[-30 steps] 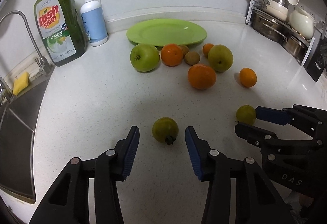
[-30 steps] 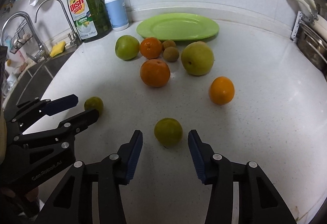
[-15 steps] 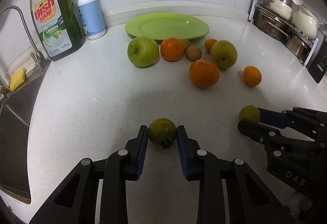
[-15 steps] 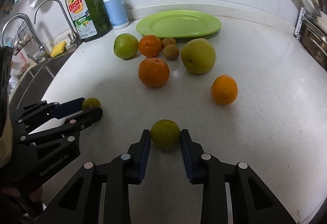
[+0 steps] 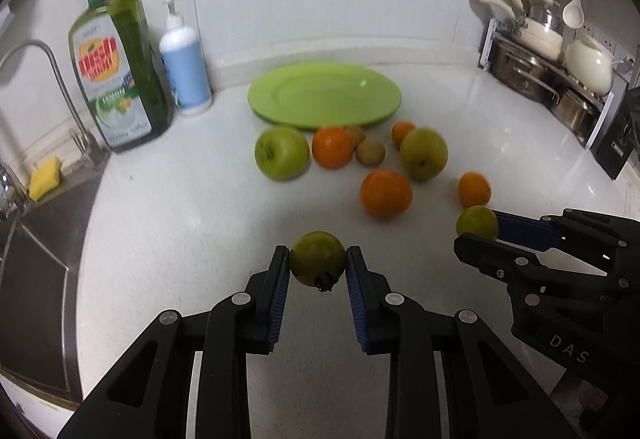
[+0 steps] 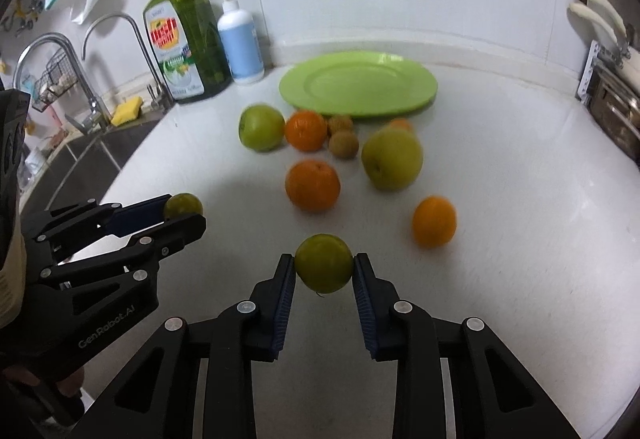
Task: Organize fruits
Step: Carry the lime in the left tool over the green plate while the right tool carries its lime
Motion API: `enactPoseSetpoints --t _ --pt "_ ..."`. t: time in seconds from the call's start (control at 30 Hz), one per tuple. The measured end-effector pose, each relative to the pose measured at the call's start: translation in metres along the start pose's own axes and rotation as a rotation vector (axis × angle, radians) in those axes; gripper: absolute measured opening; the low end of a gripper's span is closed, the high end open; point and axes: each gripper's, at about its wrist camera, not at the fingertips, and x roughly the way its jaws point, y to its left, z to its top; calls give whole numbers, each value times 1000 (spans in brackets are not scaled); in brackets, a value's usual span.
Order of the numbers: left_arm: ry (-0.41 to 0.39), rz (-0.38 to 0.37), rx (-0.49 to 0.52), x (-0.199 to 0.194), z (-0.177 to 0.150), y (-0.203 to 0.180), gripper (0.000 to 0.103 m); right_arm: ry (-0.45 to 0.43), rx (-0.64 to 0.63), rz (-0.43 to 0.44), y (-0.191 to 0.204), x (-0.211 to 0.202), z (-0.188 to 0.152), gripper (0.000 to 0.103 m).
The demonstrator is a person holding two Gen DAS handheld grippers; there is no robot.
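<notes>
My left gripper [image 5: 318, 263] is shut on a small green fruit [image 5: 317, 257] with a dark stem end, held a little above the white counter. My right gripper [image 6: 324, 266] is shut on a second small green fruit [image 6: 324, 262]. Each gripper shows in the other's view: the right gripper [image 5: 478, 229] with its fruit [image 5: 477, 221], the left gripper [image 6: 185, 210] with its fruit [image 6: 183, 204]. A green plate [image 5: 324, 99] lies bare at the back. In front of it sit a green apple [image 5: 282, 152], a yellow-green apple [image 5: 423, 154], three oranges [image 5: 385, 192] and small brown fruits [image 5: 370, 152].
A green dish soap bottle [image 5: 116, 79] and a white-and-blue pump bottle [image 5: 185, 71] stand at the back left. The sink [image 5: 28, 239] with a tap and a yellow sponge [image 5: 44, 183] lies on the left. Pots on a rack [image 5: 552, 79] fill the back right.
Both grippers closed from open onto their small green fruits. The left gripper then rose a little with its fruit; the right stayed about where it was.
</notes>
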Motion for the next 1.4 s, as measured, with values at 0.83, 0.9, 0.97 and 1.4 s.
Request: enactPoseSetpoints --t 0.83,0.9,0.97,1.4 --pt "-172 19 37 -11 100 -7 29 -191 -38 10 -30 -19 97 31" --pt "-165 10 32 -4 109 -6 29 -187 -41 16 -34 -14 104 31" --pt "-152 -2 25 5 117 -4 29 -177 -41 25 -39 -7 111 31" --pt "-44 -27 20 79 157 9 29 -101 -67 37 -66 59 156 31"
